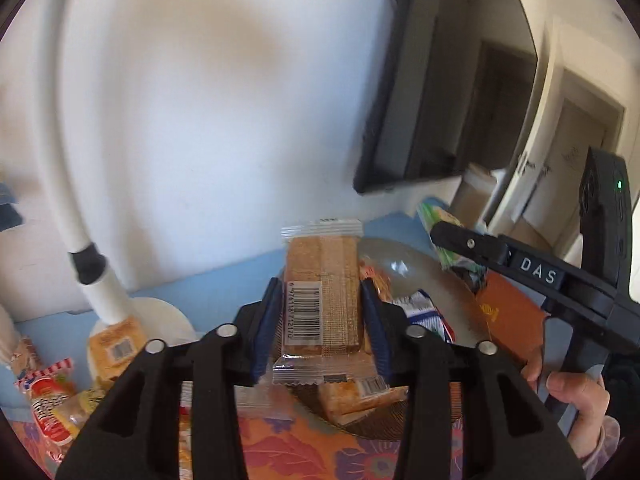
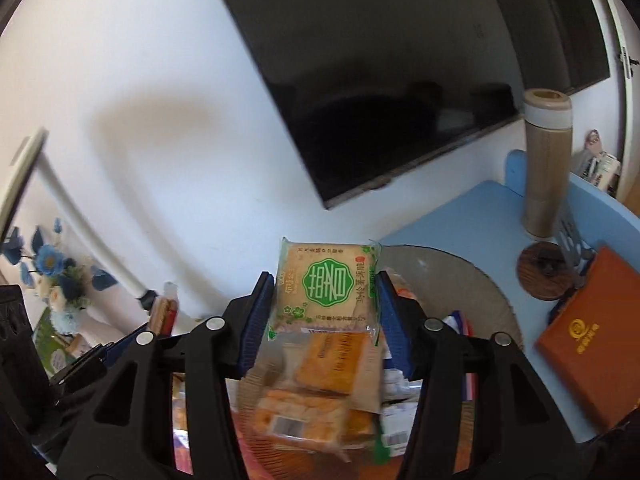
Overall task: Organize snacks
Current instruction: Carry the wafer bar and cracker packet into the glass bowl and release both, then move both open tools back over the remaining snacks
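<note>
Left gripper (image 1: 322, 322): pads clamped on clear-wrapped wafer bar (image 1: 322, 300). Right gripper (image 2: 326, 318): pads clamped on green-labelled cracker packet (image 2: 324, 286). Both above glass plate (image 2: 460, 276).

Each tool is matte black plastic: two forked arms with round silver rivets, ending in ribbed blue pads. The right tool (image 1: 452, 236) bears white "DAS" lettering and a green light. A pale pink sleeve (image 1: 604, 444) shows.
</note>
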